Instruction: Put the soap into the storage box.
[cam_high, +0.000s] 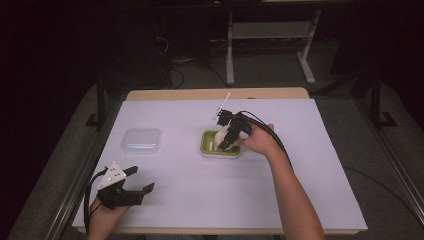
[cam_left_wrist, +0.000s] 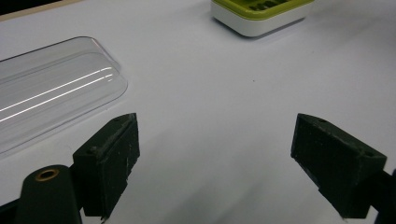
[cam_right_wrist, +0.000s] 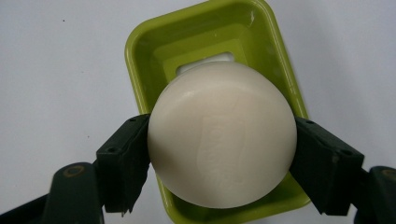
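A round cream bar of soap (cam_right_wrist: 222, 135) is clamped between the two black jaws of my right gripper (cam_right_wrist: 222, 154), held just above a lime-green soap dish (cam_right_wrist: 154, 51). From the high view the right gripper (cam_high: 227, 141) points down into the dish (cam_high: 220, 151) at the middle of the table, with the soap (cam_high: 222, 136) pale between its jaws. My left gripper (cam_high: 138, 179) rests near the front left corner, jaws wide apart with nothing between them. In the left gripper view the left gripper (cam_left_wrist: 215, 154) faces bare white table, the dish (cam_left_wrist: 259, 14) far ahead.
A clear plastic lid (cam_high: 142, 140) lies flat on the white table cover (cam_high: 310, 190), left of the dish and ahead of the left gripper; its edge (cam_left_wrist: 56, 88) is close in the left gripper view. A table frame (cam_high: 230, 50) stands on the floor beyond.
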